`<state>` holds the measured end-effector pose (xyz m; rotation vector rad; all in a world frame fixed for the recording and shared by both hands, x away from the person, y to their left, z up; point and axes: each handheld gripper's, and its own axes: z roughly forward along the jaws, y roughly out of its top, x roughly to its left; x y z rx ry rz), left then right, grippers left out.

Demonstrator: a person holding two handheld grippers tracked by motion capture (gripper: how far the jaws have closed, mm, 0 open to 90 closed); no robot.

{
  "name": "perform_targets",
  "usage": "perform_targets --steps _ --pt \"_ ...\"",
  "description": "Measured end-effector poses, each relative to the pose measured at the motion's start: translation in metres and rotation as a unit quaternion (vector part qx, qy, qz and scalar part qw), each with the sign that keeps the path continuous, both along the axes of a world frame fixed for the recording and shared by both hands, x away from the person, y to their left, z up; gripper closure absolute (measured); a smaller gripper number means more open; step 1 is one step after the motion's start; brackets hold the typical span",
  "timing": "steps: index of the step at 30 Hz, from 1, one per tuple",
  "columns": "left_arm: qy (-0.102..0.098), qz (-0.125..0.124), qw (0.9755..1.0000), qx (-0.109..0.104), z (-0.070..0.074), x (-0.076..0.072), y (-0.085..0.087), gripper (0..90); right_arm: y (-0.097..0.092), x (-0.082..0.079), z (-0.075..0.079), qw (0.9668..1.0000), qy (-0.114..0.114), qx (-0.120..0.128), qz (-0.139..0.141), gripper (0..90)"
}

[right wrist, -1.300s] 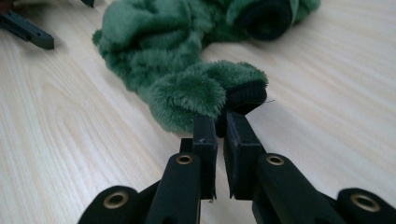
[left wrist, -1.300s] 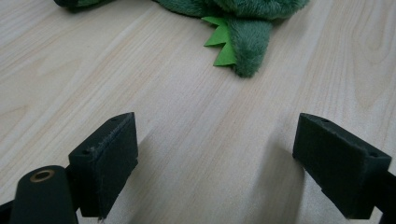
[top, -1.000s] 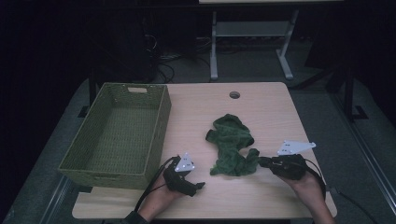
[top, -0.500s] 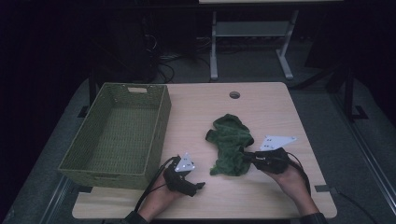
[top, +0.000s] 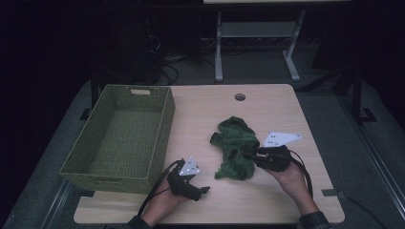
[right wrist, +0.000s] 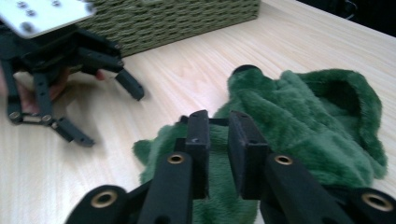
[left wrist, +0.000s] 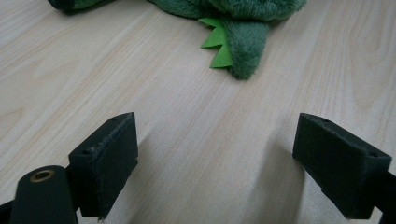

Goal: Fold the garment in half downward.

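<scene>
A: Plush toy [top: 236,145], green, lies crumpled on the tabletop [top: 267,102] right of centre, nearer the front edge. What's changed?

B: Right gripper [top: 249,153] has come in from the right edge over the last sec and now sits on the toy's right side. Its fingers [right wrist: 201,135] look nearly clenched, fur right against them, but can't tell if any is pinched yet.

A: Left gripper [top: 204,190]?

B: Hasn't moved, resting by the front edge, fingers [left wrist: 105,161] released w/ bare wood between. Basket [top: 119,138] at the left edge looks empty, so prob. a pick-up is starting.
</scene>
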<state>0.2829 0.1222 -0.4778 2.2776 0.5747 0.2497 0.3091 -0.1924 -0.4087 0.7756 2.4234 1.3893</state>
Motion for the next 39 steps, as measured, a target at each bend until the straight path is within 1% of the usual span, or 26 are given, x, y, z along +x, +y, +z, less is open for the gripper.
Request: perform_targets --steps 1,2,4,7,8,9,11,12,14,16,19,21,23,25,29,30,32,33,34,36,37,38,39 --pt "0.001 0.000 1.0000 -0.001 0.000 0.000 0.000 13.4 0.000 0.003 -0.001 1.0000 0.005 0.005 -0.005 80.5" --pt "0.002 0.001 1.0000 -0.002 0.000 0.000 0.000 13.4 0.000 0.006 -0.003 0.9999 0.006 0.008 -0.008 81.6" --pt "0.002 0.001 1.0000 -0.002 0.000 0.000 -0.001 13.4 0.004 0.011 -0.006 0.9998 0.015 0.010 -0.012 82.9" --pt "0.003 0.000 1.0000 -0.001 0.000 0.000 -0.001 13.4 0.011 0.020 -0.013 0.9996 0.026 0.007 -0.010 85.7" --pt "0.002 0.000 1.0000 0.000 0.000 0.000 -0.001 13.4 0.013 0.023 -0.015 0.9995 0.032 0.005 -0.007 88.3" --pt "0.003 0.000 1.0000 0.000 0.000 0.000 -0.001 13.4 0.016 0.025 -0.018 0.9989 0.046 0.003 -0.005 90.0" --pt "0.002 -0.001 1.0000 0.000 0.000 0.000 -0.001 13.4 0.022 0.027 -0.025 0.9977 0.066 -0.011 0.006 90.0" --pt "0.002 -0.001 1.0000 0.000 0.000 0.000 -0.001 13.4 0.025 0.027 -0.030 0.9966 0.079 -0.020 0.015 90.0" --pt "0.002 -0.001 1.0000 0.000 0.000 0.000 -0.001 13.4 0.029 0.026 -0.036 0.9950 0.092 -0.029 0.027 90.0" --pt "0.002 -0.001 1.0000 0.000 0.000 0.000 -0.001 13.4 0.032 0.024 -0.039 0.9939 0.099 -0.034 0.034 90.0" --pt "0.002 -0.001 1.0000 0.000 0.000 0.000 -0.001 13.4 0.030 0.021 -0.042 0.9924 0.108 -0.039 0.043 90.0" --pt "0.002 -0.001 1.0000 0.000 0.000 0.000 0.000 13.4 0.029 0.018 -0.044 0.9917 0.110 -0.048 0.046 90.0" --pt "0.004 -0.001 1.0000 -0.001 0.000 0.000 -0.001 13.4 0.030 0.015 -0.049 0.9906 0.118 -0.051 0.047 90.0" --pt "0.004 0.000 1.0000 -0.001 0.000 0.000 -0.001 13.3 0.032 0.011 -0.053 0.9903 0.115 -0.062 0.048 90.0" --pt "0.005 0.001 1.0000 -0.001 0.000 0.000 -0.002 13.2 0.034 0.010 -0.054 0.9910 0.109 -0.063 0.046 90.0" --pt "0.004 -0.003 1.0000 0.006 0.001 0.001 -0.001 13.2 0.034 0.010 -0.053 0.9910 0.109 -0.062 0.044 90.0" --pt "0.007 -0.005 0.9999 0.010 0.002 0.002 -0.002 13.3 0.032 0.010 -0.048 0.9925 0.097 -0.063 0.040 90.0" --pt "0.008 -0.006 0.9998 0.014 0.003 0.002 -0.002 13.4 0.031 0.009 -0.044 0.9937 0.091 -0.057 0.033 89.4" --pt "0.013 -0.006 0.9997 0.018 0.004 0.002 -0.003 14.0 0.029 0.009 -0.039 0.9952 0.080 -0.048 0.029 86.1" --pt "0.014 -0.009 0.9996 0.023 0.006 0.003 -0.005 16.5 0.025 0.009 -0.031 0.9971 0.067 -0.032 0.020 80.2" --pt "0.016 -0.011 0.9996 0.020 0.007 0.004 -0.005 16.5 0.022 0.010 -0.026 0.9975 0.065 -0.024 0.015 78.6" --pt "0.018 -0.011 0.9997 0.012 0.010 0.004 -0.006 16.5 0.019 0.011 -0.023 0.9978 0.062 -0.019 0.013 77.3" --pt "0.014 -0.013 0.9998 0.008 0.013 0.005 -0.007 18.2 0.014 0.012 -0.019 0.9981 0.061 -0.010 0.006 76.5"
